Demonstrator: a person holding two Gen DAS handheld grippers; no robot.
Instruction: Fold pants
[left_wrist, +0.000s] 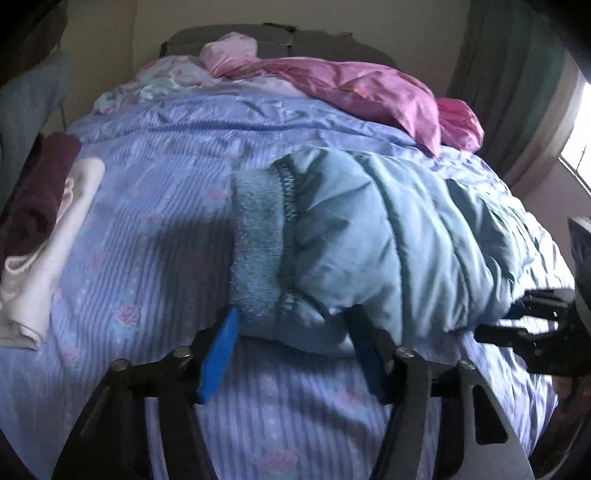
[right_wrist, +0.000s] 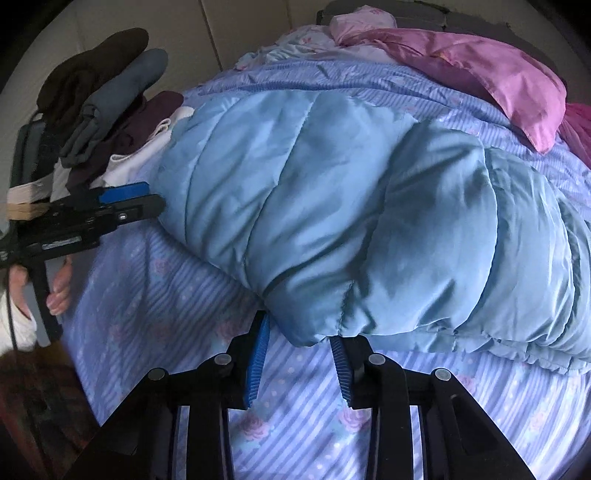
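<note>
Light blue quilted pants (left_wrist: 388, 236) lie folded in a thick bundle on the bed, with a knit cuff (left_wrist: 258, 243) at their left end. They fill the right wrist view too (right_wrist: 351, 206). My left gripper (left_wrist: 295, 321) is open, its blue-padded fingers (left_wrist: 221, 347) straddling the near edge by the cuff. My right gripper (right_wrist: 301, 332) is open, its fingers at the near corner of the bundle. The right gripper also shows at the right edge of the left wrist view (left_wrist: 517, 317), and the left gripper at the left of the right wrist view (right_wrist: 144, 199).
The bed has a lilac striped floral cover (left_wrist: 147, 240). A pile of folded clothes, maroon (left_wrist: 37, 195) and white (left_wrist: 55, 236), lies at the left edge. Pink fabric (left_wrist: 369, 92) and a pillow lie at the head. A curtain and window are at right.
</note>
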